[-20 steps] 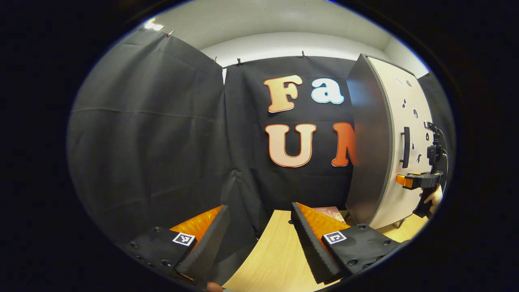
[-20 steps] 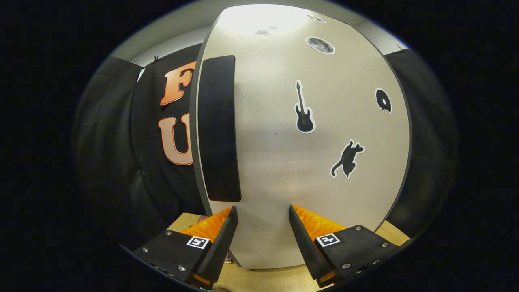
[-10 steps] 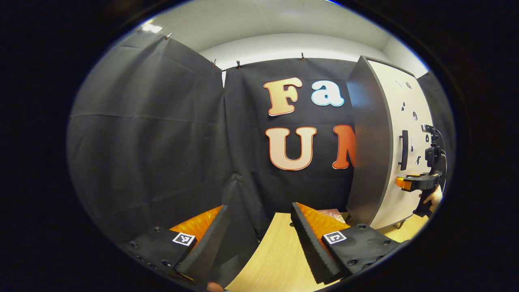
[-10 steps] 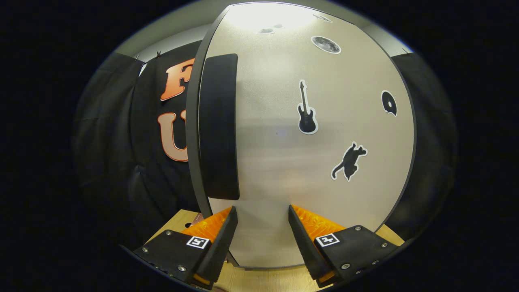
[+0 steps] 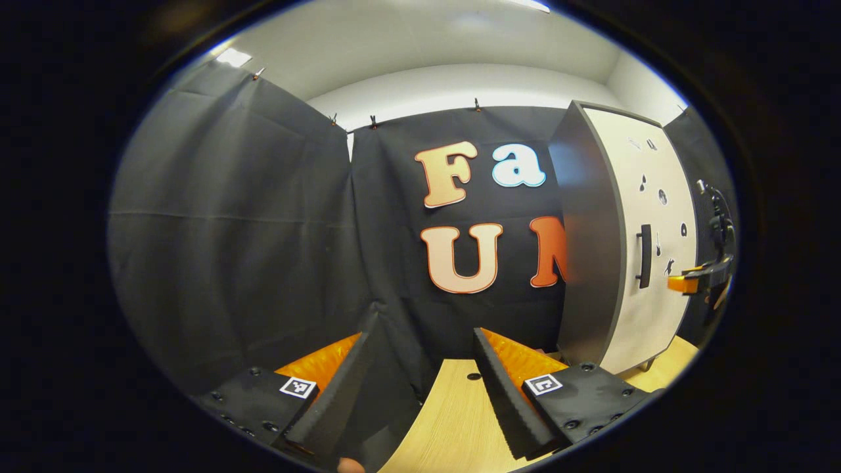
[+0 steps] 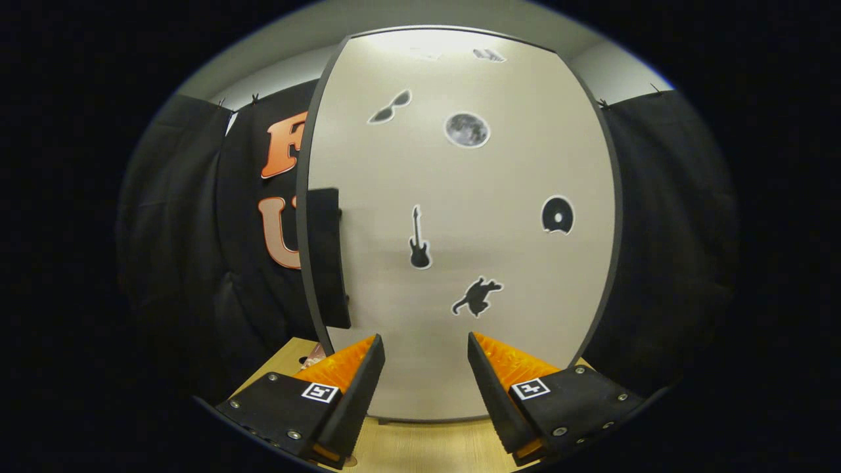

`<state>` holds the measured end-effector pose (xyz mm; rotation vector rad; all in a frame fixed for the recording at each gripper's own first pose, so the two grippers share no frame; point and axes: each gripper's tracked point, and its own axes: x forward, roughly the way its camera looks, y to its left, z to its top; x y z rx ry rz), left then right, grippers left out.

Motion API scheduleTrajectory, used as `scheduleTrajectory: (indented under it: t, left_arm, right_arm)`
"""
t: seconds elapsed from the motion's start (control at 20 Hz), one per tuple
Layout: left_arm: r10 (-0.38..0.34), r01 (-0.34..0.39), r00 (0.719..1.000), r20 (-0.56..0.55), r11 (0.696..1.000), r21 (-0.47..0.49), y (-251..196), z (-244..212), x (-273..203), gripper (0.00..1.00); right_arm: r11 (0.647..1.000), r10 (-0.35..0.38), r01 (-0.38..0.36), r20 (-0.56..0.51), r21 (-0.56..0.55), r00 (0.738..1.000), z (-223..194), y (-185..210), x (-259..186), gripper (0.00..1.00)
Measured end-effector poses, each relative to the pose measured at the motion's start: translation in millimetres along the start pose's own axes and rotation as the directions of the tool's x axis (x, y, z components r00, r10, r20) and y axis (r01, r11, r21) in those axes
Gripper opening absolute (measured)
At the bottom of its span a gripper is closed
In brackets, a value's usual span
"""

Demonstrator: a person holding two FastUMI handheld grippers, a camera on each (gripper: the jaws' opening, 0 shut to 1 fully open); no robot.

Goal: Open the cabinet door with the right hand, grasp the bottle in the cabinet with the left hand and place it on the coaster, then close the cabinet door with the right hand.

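Note:
The cabinet (image 5: pixel 591 243) stands on the right of the left gripper view, with a dark grey side and a beige door (image 6: pixel 460 217) that carries black stickers. The door lies flush against the cabinet. Its black handle (image 6: pixel 326 256) runs down the left edge; in the left gripper view the handle (image 5: pixel 644 256) looks small. My right gripper (image 6: pixel 424 338) is open, facing the lower door from a short distance and touching nothing. From the left gripper view, the right gripper (image 5: pixel 683 284) hangs in front of the door. My left gripper (image 5: pixel 422 335) is open and holds nothing, pointing at the cloth wall left of the cabinet.
A light wooden table (image 5: pixel 453 420) runs under both grippers, with a small dark hole (image 5: pixel 474 376) near its back edge. The cloth wall (image 5: pixel 250 230) closes the back and left. A reddish flat thing (image 6: pixel 314 358) peeks out beside my right gripper's left finger.
My right gripper has drawn back from the door, so the door and its handle look smaller and more stickers show. The left gripper has shifted slightly; the cabinet sits farther right.

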<state>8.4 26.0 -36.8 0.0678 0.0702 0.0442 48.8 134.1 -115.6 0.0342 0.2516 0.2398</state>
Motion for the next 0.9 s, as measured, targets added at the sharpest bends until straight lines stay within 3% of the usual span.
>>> scheduleTrajectory:
  t: [0.35, 0.6, 0.9]
  left_arm:
    - [-0.009, 0.011, 0.998, 0.058, 1.0, -0.023, 7.9, 41.0, -4.0, 0.99]
    - [-0.01, 0.012, 0.997, 0.081, 1.0, -0.02, 9.1, 63.8, -8.1, 0.99]
    - [-0.014, 0.016, 0.993, 0.118, 1.0, -0.014, 8.8, 83.7, -9.9, 0.99]
  right_arm:
    - [0.996, -0.085, 0.088, 0.099, -0.026, 0.991, 54.6, -65.4, -82.6, 0.8]
    - [0.977, -0.2, 0.209, 0.154, -0.046, 0.968, 79.9, -112.4, -133.8, 0.81]
    - [0.96, -0.27, 0.279, 0.186, -0.021, 0.945, 93.2, -143.1, -181.7, 0.8]
